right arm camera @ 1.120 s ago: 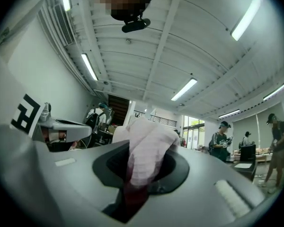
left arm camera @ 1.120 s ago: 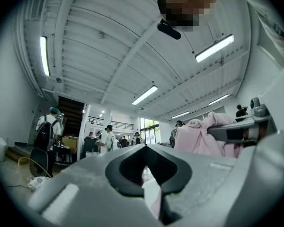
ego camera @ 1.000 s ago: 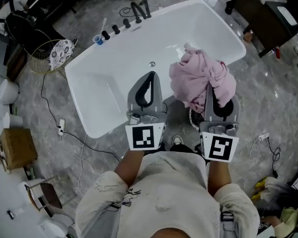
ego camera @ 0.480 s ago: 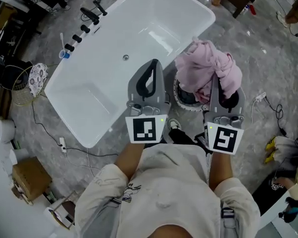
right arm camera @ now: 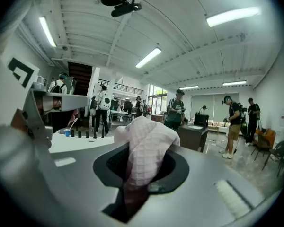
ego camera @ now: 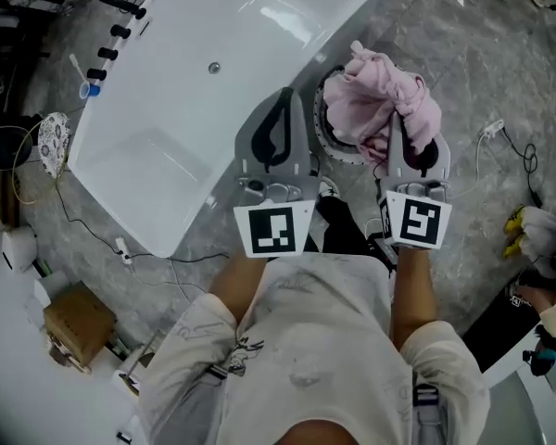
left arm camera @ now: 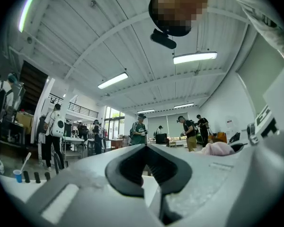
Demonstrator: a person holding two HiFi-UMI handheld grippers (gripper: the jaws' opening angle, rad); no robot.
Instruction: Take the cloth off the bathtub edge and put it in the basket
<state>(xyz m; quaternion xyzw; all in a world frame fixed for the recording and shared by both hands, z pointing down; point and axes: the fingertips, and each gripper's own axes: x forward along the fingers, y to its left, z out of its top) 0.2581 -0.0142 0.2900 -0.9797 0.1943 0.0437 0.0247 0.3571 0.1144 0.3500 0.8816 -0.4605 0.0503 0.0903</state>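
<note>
A crumpled pink cloth (ego camera: 382,100) hangs from my right gripper (ego camera: 400,123), whose jaws are shut on it. The cloth (right arm camera: 146,150) bulges up between those jaws in the right gripper view. It hangs over a round dark basket (ego camera: 331,156) with a pale rim, which stands on the floor beside the white bathtub (ego camera: 195,109). Whether the cloth touches the basket I cannot tell. My left gripper (ego camera: 284,97) is beside the cloth at the tub's near corner. It is shut and holds nothing, with its tips (left arm camera: 144,146) meeting.
Black tap knobs (ego camera: 120,31) and a blue cup (ego camera: 92,89) sit on the tub's far rim. A wire basket (ego camera: 39,146) stands left of the tub, a cardboard box (ego camera: 79,323) lower left. Cables and a power strip (ego camera: 493,128) lie on the marble floor. People stand far off.
Both grippers moved off the bathtub toward the basket, carrying the pink cloth with the right one. The basket has come into view under the cloth. Tub now lies further up and left.
</note>
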